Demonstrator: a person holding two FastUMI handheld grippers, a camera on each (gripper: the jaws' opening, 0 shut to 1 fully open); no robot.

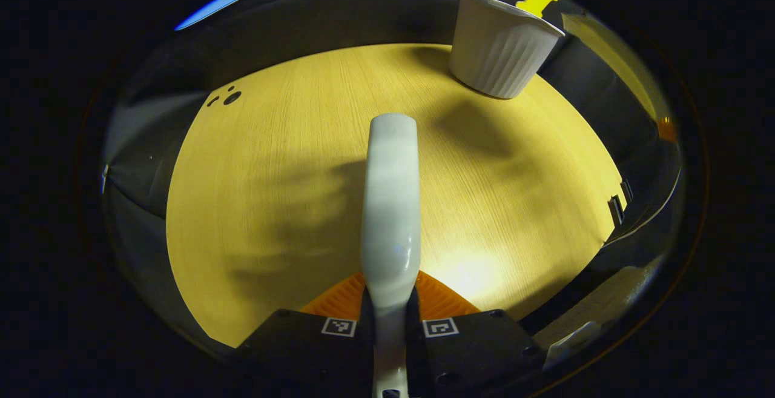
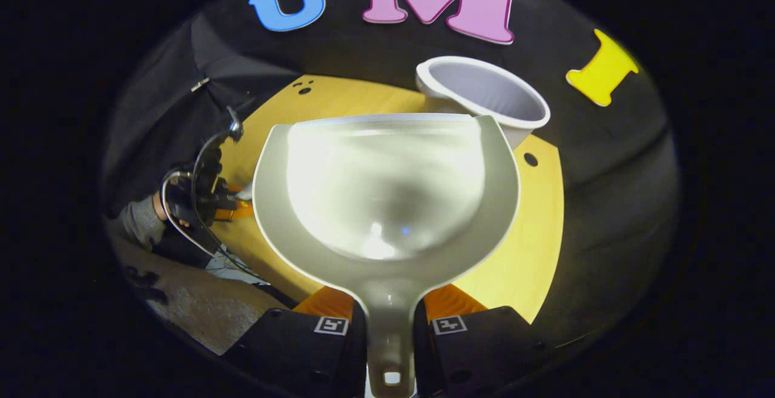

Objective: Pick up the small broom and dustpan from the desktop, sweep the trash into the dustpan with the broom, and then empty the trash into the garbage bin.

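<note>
Black cloth walls enclose a pale wood-grain desktop [image 1: 290, 204], lit from the front and crossed by soft shadows.

Left gripper [image 1: 390, 319]: both fingers are closed on the handle of the small broom [image 1: 390, 204], which projects straight ahead over the desktop; the bristle end cannot be made out from this angle. Beyond it, at the far right of the desktop, stands the garbage bin [image 1: 502, 53], a white ribbed tub, upright.

Right gripper [image 2: 390, 325]: both fingers are clamped on the handle of the dustpan [image 2: 387, 192], whose pan is held level in front of the camera. No trash is discernible inside it (glare on the pan floor limits certainty). The dustpan's front lip sits just before the rim of the garbage bin [image 2: 484, 92] as seen in the right gripper view. Farther off to the left in that view, a sleeved hand [image 2: 151, 216] holds the other gripper [image 2: 233, 201] low over the desktop.

Assessment: the step in hand appears to be the emptying.

Recommendations:
- Carry the front lip fully past the bin rim before tilting, so nothing falls on the desktop.
- Tilt slowly by rolling the wrist; keep the clamp firm, since a smooth handle may twist.
- Avoid striking the rim; the bin looks light and could tip.
- Keep the broom clear of the bin.
</note>
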